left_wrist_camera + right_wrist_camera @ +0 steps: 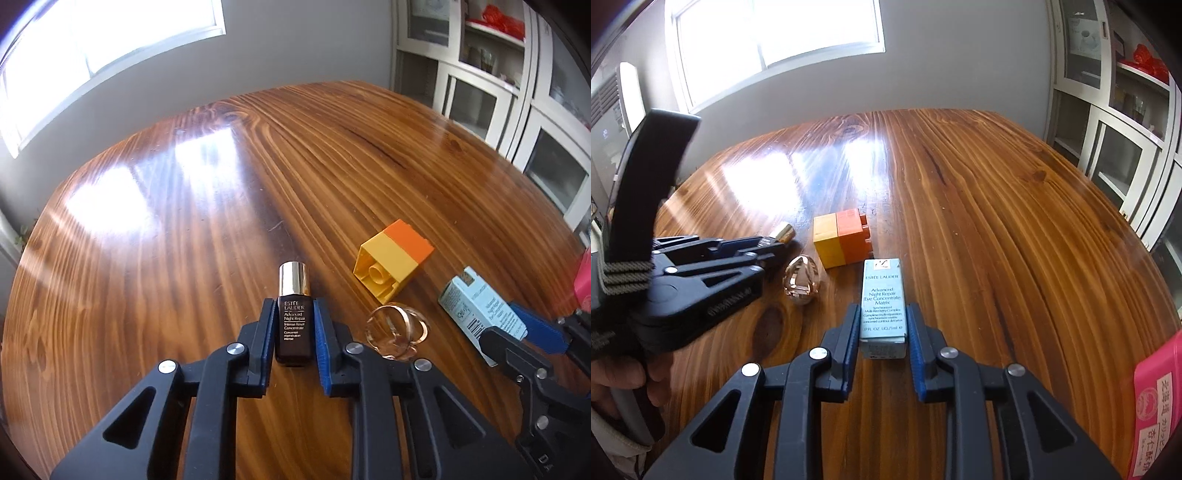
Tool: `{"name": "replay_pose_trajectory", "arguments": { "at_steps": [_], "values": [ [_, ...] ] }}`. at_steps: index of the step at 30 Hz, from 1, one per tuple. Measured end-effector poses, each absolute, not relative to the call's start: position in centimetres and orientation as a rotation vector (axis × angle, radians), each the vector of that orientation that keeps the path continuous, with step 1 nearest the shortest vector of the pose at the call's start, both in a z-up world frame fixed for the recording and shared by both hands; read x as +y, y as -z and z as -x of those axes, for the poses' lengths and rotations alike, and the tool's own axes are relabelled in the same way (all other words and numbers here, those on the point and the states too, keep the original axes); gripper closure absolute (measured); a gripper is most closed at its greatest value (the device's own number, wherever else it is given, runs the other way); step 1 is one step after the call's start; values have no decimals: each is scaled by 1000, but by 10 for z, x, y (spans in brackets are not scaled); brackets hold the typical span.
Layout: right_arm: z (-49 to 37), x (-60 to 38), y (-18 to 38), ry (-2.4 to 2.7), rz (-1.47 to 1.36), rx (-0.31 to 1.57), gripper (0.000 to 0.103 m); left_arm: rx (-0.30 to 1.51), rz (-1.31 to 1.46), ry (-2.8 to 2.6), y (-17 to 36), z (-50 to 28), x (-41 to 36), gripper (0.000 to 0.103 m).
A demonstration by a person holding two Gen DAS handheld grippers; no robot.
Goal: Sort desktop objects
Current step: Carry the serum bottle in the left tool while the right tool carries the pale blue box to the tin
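Serum bottle (294,317) between left tongs (294,322).

A: Your light is daylight from the window (110,40), which is blown out to white in both views.

B: And your table (997,221) throws it back as hard white glare patches, washing out the grain there.

A: You get strong fisheye bending and dark corners in both views. The 2 frames are otherwise sharp; shadows stay soft.

Pink packet (1156,402) cut by edge
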State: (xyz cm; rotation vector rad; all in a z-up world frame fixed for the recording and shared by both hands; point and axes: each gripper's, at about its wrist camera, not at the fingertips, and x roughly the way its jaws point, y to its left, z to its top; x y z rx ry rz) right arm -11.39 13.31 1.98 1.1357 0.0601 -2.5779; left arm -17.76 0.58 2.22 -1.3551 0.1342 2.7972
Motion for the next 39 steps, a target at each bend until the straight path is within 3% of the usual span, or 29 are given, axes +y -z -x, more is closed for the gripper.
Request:
{"name": "replay_pose_trajectory", "arguments": {
  "at_steps": [12, 27, 39],
  "values": [
    [73, 173, -39, 2672, -1012, -118, 76, 109, 1176, -2849, -64, 134, 31, 81],
    [-5, 264, -85, 2795, -847, -305, 76, 197, 1015, -2721, -99, 91, 139, 81],
    [-35, 349, -90, 2922, -819, -441, 76, 297, 967, -2599, -109, 69, 228, 81]
  ]
}}
